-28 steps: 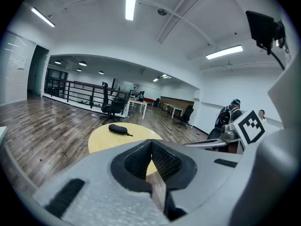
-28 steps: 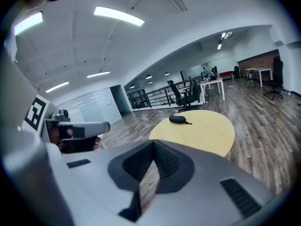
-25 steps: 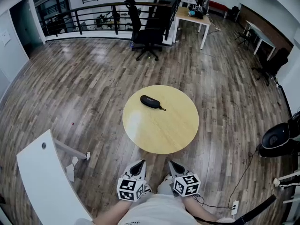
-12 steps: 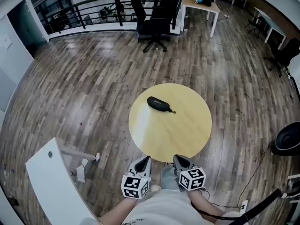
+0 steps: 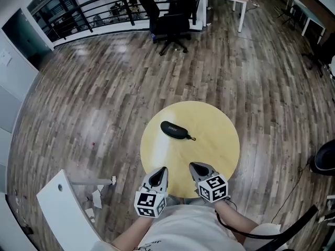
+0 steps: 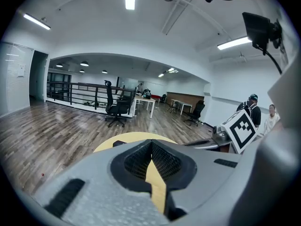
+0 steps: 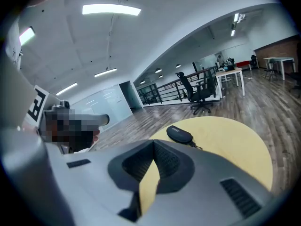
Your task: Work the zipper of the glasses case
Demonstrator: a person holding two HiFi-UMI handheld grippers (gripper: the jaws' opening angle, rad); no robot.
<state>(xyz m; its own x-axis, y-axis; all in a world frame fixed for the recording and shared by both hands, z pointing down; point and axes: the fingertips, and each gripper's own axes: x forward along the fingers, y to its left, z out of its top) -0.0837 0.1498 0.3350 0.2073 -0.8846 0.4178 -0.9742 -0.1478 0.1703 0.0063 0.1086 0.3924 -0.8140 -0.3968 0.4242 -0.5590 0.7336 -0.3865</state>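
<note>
Case point(image 5: 174, 130) point(image 7: 180, 134) count: one, black. Lies at eleven o'clock from centre of single round table point(image 5: 214, 156) point(image 7: 235, 142) point(image 6: 134, 136), with pull point(image 5: 191, 138) at four o'clock end. Two grippers at six o'clock by near rim, side by side, well apart from case. Left gripper point(image 5: 163, 169) point(image 6: 151, 145): jaws pressed together, empty. Right gripper point(image 5: 192, 165) point(image 7: 154, 145): likewise, tips meeting, nothing between. One chair point(image 5: 170, 22) far off at twelve o'clock.
</note>
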